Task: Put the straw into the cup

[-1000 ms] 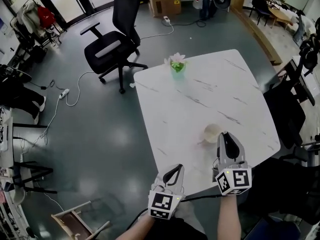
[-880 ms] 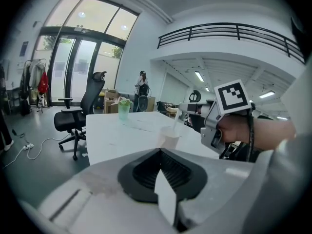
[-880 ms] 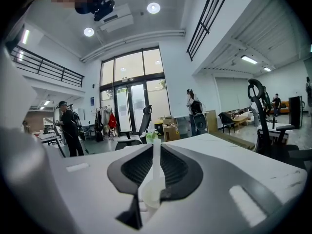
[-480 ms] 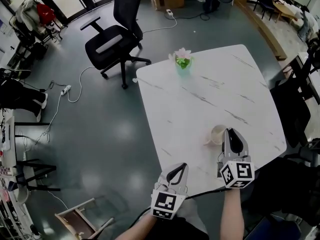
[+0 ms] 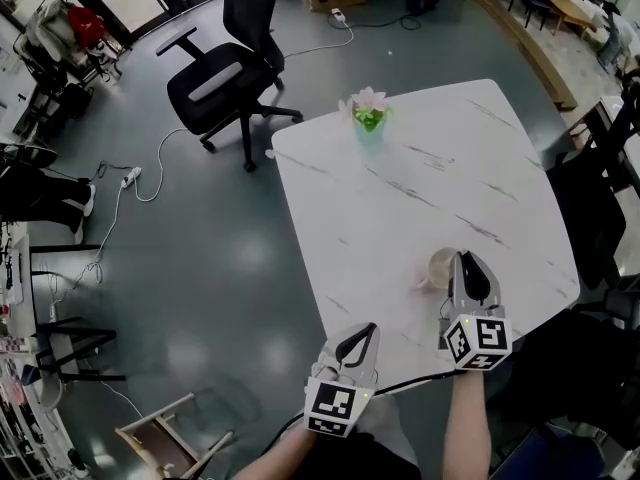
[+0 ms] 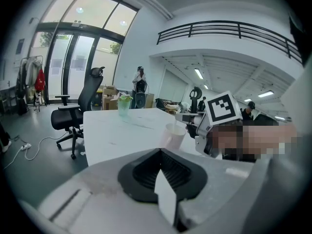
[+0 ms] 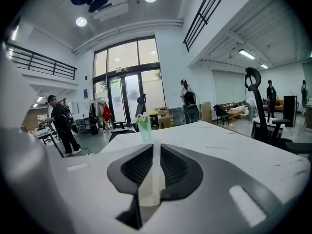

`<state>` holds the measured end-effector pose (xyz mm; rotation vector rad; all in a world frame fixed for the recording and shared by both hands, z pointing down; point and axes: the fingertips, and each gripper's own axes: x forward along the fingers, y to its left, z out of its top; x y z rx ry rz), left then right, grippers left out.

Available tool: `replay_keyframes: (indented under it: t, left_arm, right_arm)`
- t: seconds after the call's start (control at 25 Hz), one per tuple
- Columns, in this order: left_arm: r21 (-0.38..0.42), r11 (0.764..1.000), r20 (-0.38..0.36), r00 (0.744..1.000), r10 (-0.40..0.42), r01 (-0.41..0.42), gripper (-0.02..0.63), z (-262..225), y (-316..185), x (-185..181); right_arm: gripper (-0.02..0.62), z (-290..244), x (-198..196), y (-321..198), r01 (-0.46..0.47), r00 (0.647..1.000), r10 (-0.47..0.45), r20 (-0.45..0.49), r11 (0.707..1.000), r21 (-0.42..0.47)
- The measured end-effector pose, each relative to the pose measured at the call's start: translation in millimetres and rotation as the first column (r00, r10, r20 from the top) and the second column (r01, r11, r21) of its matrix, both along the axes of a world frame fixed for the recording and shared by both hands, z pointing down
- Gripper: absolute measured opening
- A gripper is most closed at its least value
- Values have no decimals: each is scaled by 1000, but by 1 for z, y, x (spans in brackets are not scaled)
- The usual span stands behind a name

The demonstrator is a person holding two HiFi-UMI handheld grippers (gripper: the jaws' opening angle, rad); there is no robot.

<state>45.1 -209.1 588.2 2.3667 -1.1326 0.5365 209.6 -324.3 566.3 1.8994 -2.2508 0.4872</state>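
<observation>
A cream cup stands on the white marble table near its front right. My right gripper lies just right of the cup, almost touching it. In the right gripper view the jaws of my right gripper are shut on a thin pale straw that stands upright between the pads. My left gripper hangs at the table's near edge, left of the cup and apart from it. Its jaws are shut with nothing in them. The cup shows ahead in that view.
A green glass with a pink flower stands at the table's far edge. A black office chair is on the floor beyond the far left corner, with cables nearby. Another dark chair sits off the right side.
The head view has shifted slightly. Both grippers keep nearly the same place beside the cup.
</observation>
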Motion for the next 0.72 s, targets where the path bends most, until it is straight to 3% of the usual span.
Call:
replay_keyframes:
  t: [0.72]
  left_arm:
    - [-1, 998, -6, 998, 63, -63, 2, -6, 4, 20]
  right_arm:
    - [51, 12, 4, 1, -19, 1000, 19, 3, 999, -30]
